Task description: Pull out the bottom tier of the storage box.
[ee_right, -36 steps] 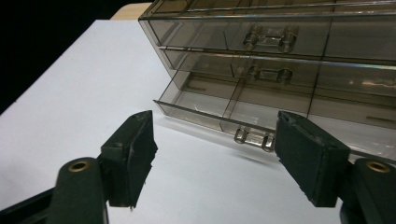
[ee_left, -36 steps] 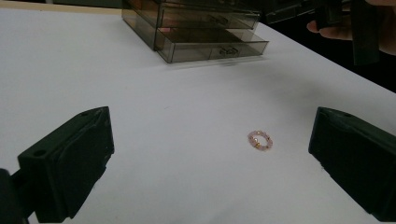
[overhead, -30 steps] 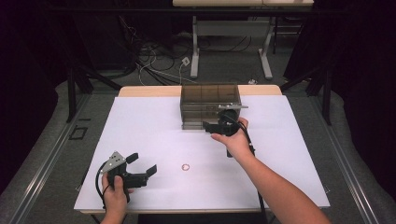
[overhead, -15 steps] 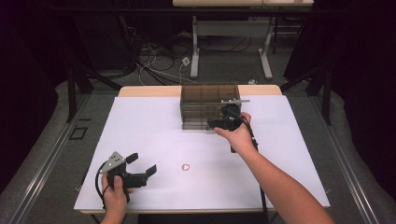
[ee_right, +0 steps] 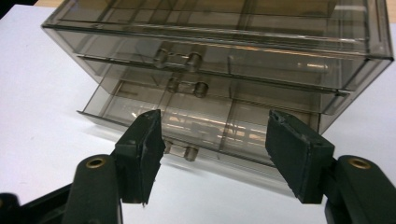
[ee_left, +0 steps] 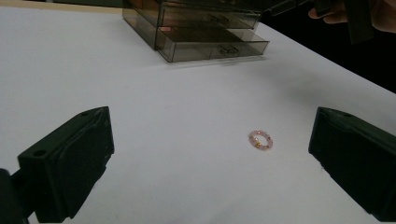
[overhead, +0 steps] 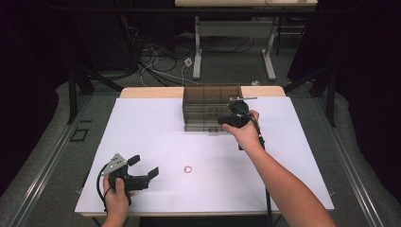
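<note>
- Hovering at the smoky drawer box, the right gripper has fingers apart, just been closing, nothing between; bottom drawer slightly out
- Left gripper fingers wide apart near pink bracelet on white surface

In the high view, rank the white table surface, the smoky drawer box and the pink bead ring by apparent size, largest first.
1. White table surface, by far the largest.
2. Smoky drawer box, at the table's far edge, so distance slightly shrinks it.
3. Pink bead ring, tiny despite lying nearer the camera.
</note>
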`<state>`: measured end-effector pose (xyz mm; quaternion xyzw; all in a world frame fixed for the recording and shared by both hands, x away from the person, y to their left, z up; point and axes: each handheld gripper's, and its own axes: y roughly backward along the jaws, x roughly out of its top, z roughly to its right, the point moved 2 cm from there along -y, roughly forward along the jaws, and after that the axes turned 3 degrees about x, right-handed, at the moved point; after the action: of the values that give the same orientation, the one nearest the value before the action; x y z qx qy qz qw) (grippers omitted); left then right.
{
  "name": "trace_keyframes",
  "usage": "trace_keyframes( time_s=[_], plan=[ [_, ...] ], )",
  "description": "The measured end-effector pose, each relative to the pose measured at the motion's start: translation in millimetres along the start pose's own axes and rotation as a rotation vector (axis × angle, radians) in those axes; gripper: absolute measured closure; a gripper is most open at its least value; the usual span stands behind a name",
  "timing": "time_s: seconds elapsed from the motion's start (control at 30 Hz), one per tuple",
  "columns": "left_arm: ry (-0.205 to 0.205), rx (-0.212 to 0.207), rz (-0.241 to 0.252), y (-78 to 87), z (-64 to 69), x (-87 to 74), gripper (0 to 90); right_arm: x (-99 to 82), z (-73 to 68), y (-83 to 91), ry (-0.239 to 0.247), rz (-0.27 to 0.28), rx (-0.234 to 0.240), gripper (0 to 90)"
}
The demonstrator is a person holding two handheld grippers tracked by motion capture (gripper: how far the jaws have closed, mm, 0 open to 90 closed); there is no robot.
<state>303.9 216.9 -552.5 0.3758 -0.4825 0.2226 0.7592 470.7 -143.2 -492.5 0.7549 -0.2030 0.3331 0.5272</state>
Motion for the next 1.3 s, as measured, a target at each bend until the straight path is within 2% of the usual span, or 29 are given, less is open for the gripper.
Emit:
trace_keyframes(
  time_s=[0.23, 0.33, 0.5, 0.77, 1.03, 1.13, 1.17, 1.3],
  plan=[
    [-0.003, -0.003, -0.009, 0.4, 0.1, 0.0, 0.3, 1.4, 8.7, -4.2, -0.017, -0.023, -0.024, 38.4],
    [-0.003, -0.003, -0.009, 0.2, 0.2, -0.1, 0.3, 1.7, 13.0, -6.9, 0.004, -0.031, -0.04, 40.0],
    [-0.003, -0.004, -0.011, -0.1, 0.2, -0.3, 0.3, 1.2, 17.2, -11.8, 0.009, -0.07, -0.063, 42.4],
    [-0.004, -0.004, -0.012, 0.0, 0.1, -0.3, 0.3, 0.3, 24.3, -19.5, 0.037, -0.091, -0.097, 39.9],
    [-0.008, -0.004, -0.018, -0.1, -0.1, -0.5, 0.3, 0.0, 29.8, -24.3, 0.027, -0.088, -0.12, 39.3],
    [0.001, -0.002, -0.009, -0.8, 0.2, -0.8, 0.3, -0.1, 33.4, -25.5, 0.019, -0.104, -0.124, 40.2],
    [0.002, -0.002, -0.008, -0.9, 0.1, -0.8, 0.3, -0.4, 33.3, -25.5, 0.0, -0.111, -0.13, 40.6],
    [0.003, -0.003, -0.008, -0.8, 0.1, -0.8, 0.3, -0.5, 36.9, -27.8, -0.002, -0.113, -0.145, 42.2]
  ],
)
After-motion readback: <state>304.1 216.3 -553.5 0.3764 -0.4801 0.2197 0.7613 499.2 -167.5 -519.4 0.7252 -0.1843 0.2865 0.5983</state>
